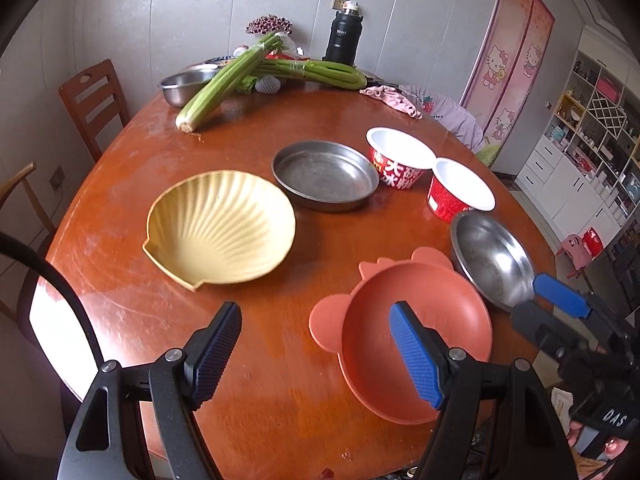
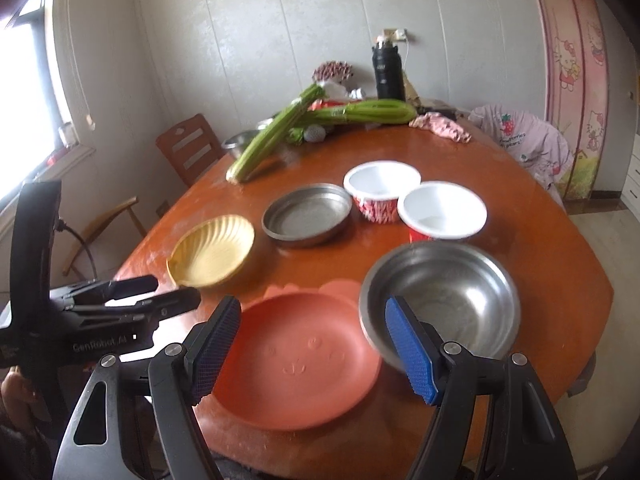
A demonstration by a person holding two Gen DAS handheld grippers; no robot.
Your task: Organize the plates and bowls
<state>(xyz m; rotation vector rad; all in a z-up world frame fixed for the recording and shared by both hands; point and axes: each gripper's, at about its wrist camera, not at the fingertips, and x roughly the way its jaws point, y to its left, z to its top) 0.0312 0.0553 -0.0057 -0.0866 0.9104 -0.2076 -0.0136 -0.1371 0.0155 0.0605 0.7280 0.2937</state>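
Observation:
An orange bear-shaped plate (image 1: 416,336) (image 2: 296,360) lies at the table's near edge. A steel bowl (image 1: 492,256) (image 2: 440,300) sits right of it, overlapping its rim. A yellow shell plate (image 1: 222,226) (image 2: 212,250), a flat steel pan (image 1: 325,176) (image 2: 307,214) and two red-and-white paper bowls (image 1: 400,156) (image 1: 464,190) (image 2: 382,184) (image 2: 442,210) lie farther back. My left gripper (image 1: 316,354) is open and empty above the table, left of the orange plate. My right gripper (image 2: 314,350) is open and empty over the orange plate, its right finger at the steel bowl's near rim.
Celery stalks (image 1: 224,80), a small steel bowl (image 1: 184,86), a black flask (image 1: 344,36) and a pink cloth (image 1: 394,100) sit at the table's far side. Wooden chairs (image 1: 94,100) stand at the left. The wooden table (image 1: 256,380) edge is close below the grippers.

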